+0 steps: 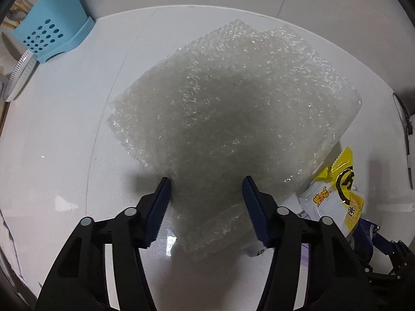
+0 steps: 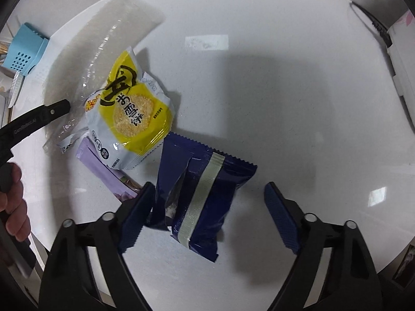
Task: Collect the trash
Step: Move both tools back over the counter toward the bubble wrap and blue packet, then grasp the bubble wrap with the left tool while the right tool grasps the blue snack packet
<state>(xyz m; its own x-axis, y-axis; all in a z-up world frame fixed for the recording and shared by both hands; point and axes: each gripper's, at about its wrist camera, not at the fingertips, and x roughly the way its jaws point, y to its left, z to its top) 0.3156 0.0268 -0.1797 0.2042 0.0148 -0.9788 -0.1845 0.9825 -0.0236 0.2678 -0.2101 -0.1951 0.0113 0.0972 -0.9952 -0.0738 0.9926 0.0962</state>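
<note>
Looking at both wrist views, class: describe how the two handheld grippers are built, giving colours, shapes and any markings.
The left gripper and right gripper match: black plastic linkage arms with round silver pivot pins, ending in two dark blue fingers with ribbed, saw-toothed pads. Seen from the right wrist view, the left gripper's black body carries small pale lettering, too small to read.

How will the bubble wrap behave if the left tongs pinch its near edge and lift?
The bubble wrap is thin, clear film lying in loose overlapping layers, so it will probably droop and unfold. It looks light for its spread. Its far corner overlaps the yellow wrapper, which may get dragged. The glossy film could slip between the left tongs.
</note>
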